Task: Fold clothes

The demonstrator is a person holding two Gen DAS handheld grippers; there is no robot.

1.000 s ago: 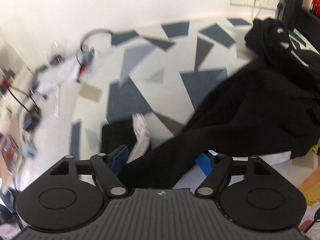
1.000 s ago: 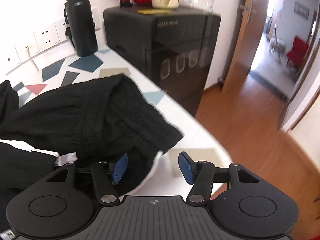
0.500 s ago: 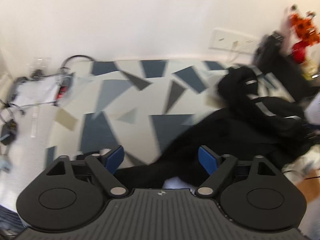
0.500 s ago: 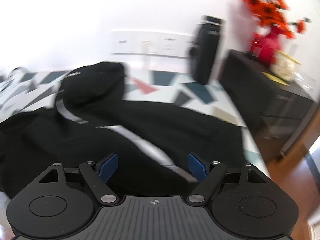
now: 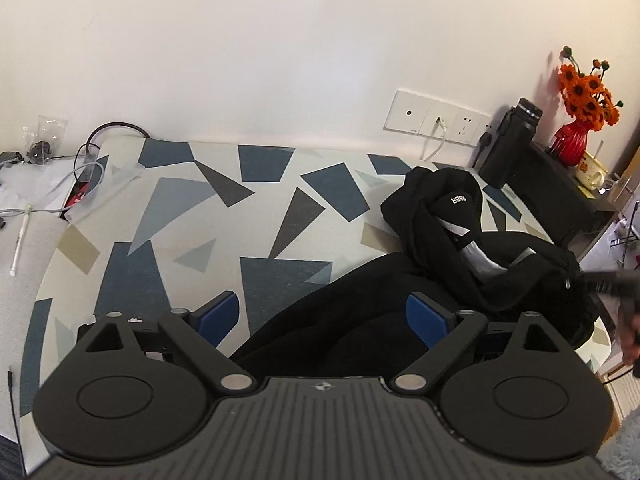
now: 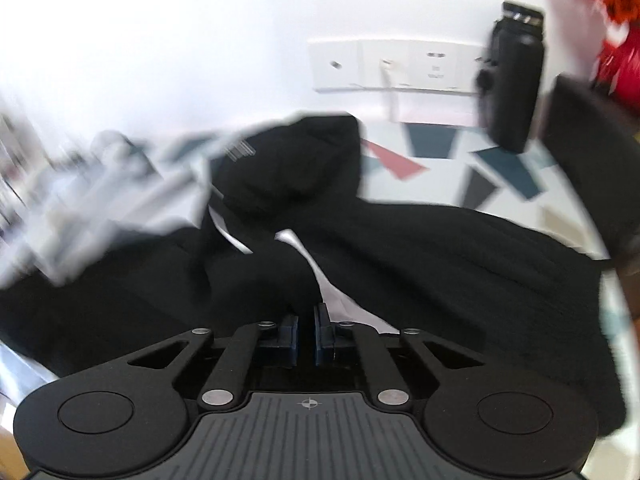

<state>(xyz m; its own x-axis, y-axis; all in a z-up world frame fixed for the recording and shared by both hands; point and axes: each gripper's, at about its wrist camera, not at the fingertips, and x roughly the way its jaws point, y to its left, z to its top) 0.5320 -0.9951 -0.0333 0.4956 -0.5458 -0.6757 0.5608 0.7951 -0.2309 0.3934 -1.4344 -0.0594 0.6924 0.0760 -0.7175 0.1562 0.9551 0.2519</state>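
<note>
My right gripper has its jaws pinched shut at the crumpled black garment with white stripes, heaped at the right end of the geometric-patterned worktop, while my left gripper is opening wide above its near edge, probably to grab a spot for the fold.

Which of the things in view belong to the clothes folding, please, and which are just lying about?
Belongs to the job:
black garment
patterned tablecloth it lies on

Just lying about:
black flask
red vase of orange flowers
cables and white pen at the far left
wall sockets
</note>
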